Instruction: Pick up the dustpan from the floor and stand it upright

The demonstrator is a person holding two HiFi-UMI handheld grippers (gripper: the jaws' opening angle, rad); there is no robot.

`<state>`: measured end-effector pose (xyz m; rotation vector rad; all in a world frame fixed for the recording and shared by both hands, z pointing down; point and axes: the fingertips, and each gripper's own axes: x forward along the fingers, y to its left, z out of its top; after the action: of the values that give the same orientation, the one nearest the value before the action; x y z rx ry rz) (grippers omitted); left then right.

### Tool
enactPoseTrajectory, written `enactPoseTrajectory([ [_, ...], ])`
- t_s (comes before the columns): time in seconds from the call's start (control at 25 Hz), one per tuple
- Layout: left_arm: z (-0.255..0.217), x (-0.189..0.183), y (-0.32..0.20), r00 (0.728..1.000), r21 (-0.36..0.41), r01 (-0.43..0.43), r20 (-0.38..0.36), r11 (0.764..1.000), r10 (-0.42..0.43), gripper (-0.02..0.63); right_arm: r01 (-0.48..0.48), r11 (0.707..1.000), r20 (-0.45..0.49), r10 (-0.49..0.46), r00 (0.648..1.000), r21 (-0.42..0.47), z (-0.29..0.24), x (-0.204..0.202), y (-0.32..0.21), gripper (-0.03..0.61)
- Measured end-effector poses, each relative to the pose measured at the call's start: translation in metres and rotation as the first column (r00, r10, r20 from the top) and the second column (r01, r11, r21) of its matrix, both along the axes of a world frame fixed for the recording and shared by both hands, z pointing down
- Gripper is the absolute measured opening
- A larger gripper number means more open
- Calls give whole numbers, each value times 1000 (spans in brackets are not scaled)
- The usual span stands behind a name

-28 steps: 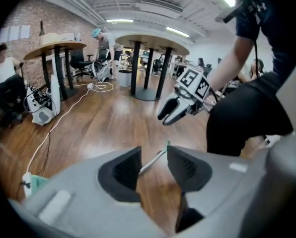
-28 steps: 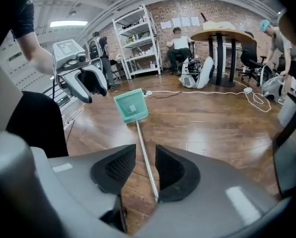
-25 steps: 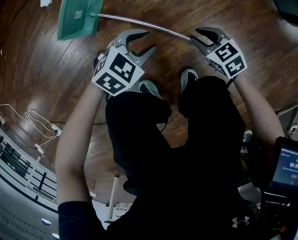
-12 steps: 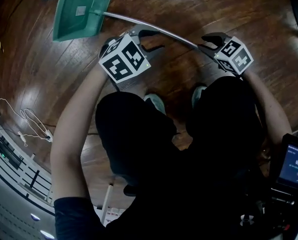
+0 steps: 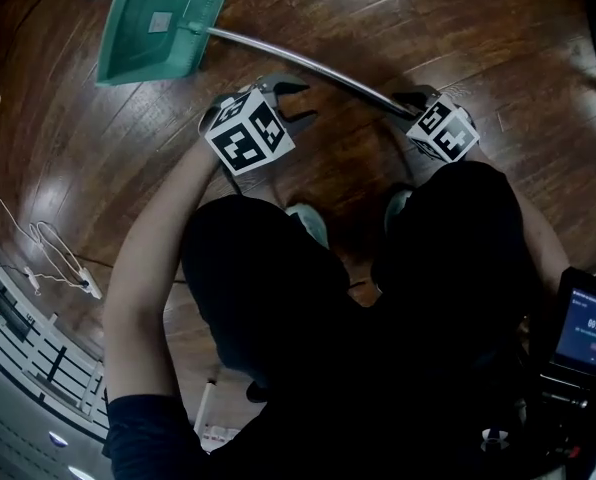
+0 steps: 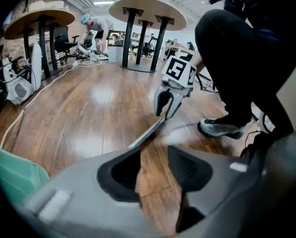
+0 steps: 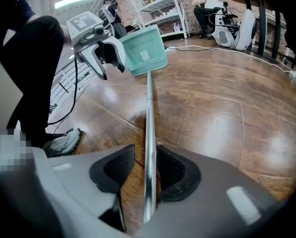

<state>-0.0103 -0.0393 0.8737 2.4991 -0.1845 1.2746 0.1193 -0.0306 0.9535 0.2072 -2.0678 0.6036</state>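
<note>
Both grippers are low over the floor (image 5: 498, 38). The left gripper (image 5: 303, 102) has just been opening its jaws; they stand wide, with only floor between them. The right gripper (image 5: 410, 100) has also just been opening, and its jaws stand loose around the handle (image 5: 298, 63) of the green dustpan (image 5: 153, 28), which lies on the floor.

The dustpan (image 5: 158, 28) at eleven o'clock is showing teal green, its handle (image 5: 308, 65) shining silver. The floor (image 5: 498, 38) is gleaming in dark brown planks. The left hand-held gripper (image 5: 300, 103) and right hand-held gripper (image 5: 408, 98) are wearing black-and-white square-patterned cubes over grey bodies.
</note>
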Motion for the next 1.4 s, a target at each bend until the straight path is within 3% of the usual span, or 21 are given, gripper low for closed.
enactPoseTrajectory([
  [0.2, 7, 9, 11, 1000, -18, 12, -15, 1000, -12, 175, -2, 999, -102, 6, 995, 42, 5, 9, -4, 143],
  [0.44, 9, 16, 13, 999, -19, 23, -28, 1000, -24, 175, 93, 995, -180, -85, 980, 37, 17, 11, 7, 143],
  [0.68, 2, 14, 6, 999, -7, 29, -24, 1000, -29, 175, 100, 990, -222, -75, 972, 101, 16, 17, -7, 93],
  [0.92, 1, 1, -12, 998, 23, 55, -11, 998, -54, 175, 141, 979, -271, -98, 957, 144, 8, 23, -28, 86],
  [1.2, -4, 7, -42, 999, 88, 42, -14, 995, -41, 175, 245, 932, -368, -137, 920, 267, -22, 38, -86, 84],
  [1.4, -12, 11, -69, 999, 145, 47, -27, 988, -44, 175, 345, 878, -435, -182, 882, 331, -45, 36, -126, 84],
])
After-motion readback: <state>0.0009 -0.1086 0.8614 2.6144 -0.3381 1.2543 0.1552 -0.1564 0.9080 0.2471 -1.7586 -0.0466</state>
